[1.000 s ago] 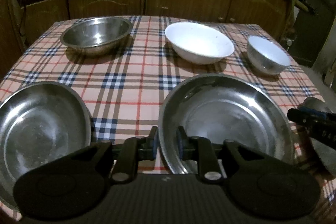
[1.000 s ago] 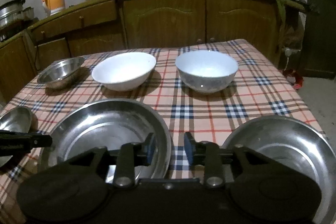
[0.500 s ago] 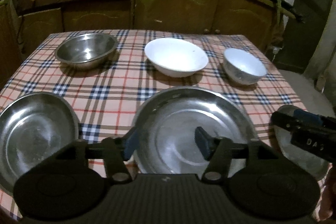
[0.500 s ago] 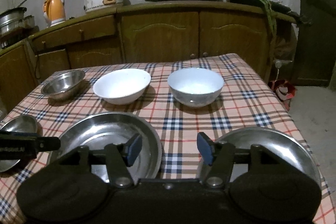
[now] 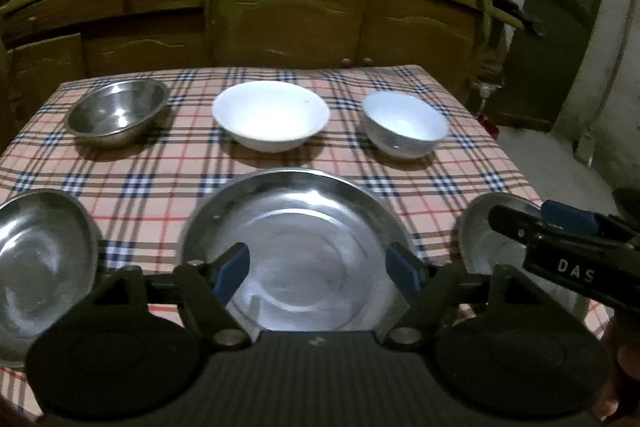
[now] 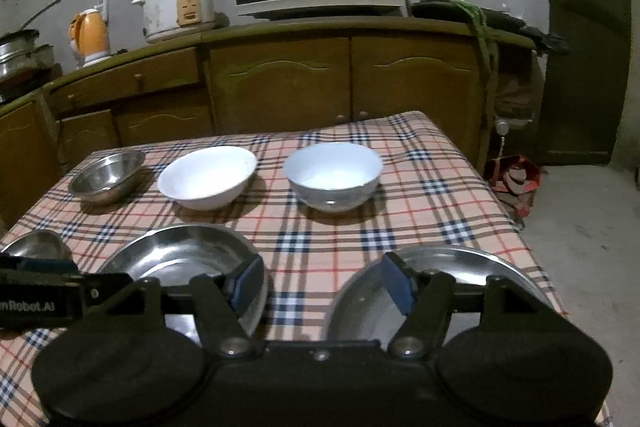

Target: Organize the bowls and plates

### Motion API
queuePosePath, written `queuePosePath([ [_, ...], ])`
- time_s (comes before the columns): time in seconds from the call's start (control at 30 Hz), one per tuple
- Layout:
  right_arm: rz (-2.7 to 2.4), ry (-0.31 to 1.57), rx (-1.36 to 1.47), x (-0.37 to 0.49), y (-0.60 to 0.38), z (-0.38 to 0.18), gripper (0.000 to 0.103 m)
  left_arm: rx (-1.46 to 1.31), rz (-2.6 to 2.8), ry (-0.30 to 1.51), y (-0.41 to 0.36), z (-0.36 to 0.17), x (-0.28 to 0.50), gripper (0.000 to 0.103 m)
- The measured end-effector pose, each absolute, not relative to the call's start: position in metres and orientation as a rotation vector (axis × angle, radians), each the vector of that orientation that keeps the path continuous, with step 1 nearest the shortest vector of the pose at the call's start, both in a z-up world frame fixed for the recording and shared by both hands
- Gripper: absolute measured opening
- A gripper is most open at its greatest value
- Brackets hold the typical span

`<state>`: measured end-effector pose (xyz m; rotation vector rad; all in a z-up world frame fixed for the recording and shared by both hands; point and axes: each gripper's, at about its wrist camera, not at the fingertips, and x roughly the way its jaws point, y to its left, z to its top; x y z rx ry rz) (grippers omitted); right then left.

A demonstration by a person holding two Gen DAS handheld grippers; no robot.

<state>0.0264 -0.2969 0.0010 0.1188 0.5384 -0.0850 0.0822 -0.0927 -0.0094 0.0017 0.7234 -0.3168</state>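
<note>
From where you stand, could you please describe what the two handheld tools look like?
Both match: the left tool and right tool are matte black, with two round discs at the base, silver pivot bolts and blue pads. White lettering marks their sides.

Bowls (image 5: 270, 115) behind — plates (image 5: 304, 255) in front

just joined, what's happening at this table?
A person holds a hand-held gripper in each hand over a checked tablecloth. Both the left hand-held gripper and the right hand-held gripper are opening, with nothing between their jaws. Three steel plates sit in the near row, including the middle plate; a steel bowl and two white bowls sit behind.
</note>
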Motion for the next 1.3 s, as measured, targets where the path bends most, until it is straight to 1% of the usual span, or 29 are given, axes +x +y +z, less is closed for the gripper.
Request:
queuePosePath([
  [0.63,-0.144,0.549,0.15,0.012,-0.341,-0.005,0.078,0.05,-0.419,0.725,-0.148,-0.014,0.077,0.077],
  [1.3,-0.29,0.615,0.186,0.0,-0.425,-0.045,0.078,0.094,-0.499,0.794,-0.208,-0.05,0.095,0.077],
])
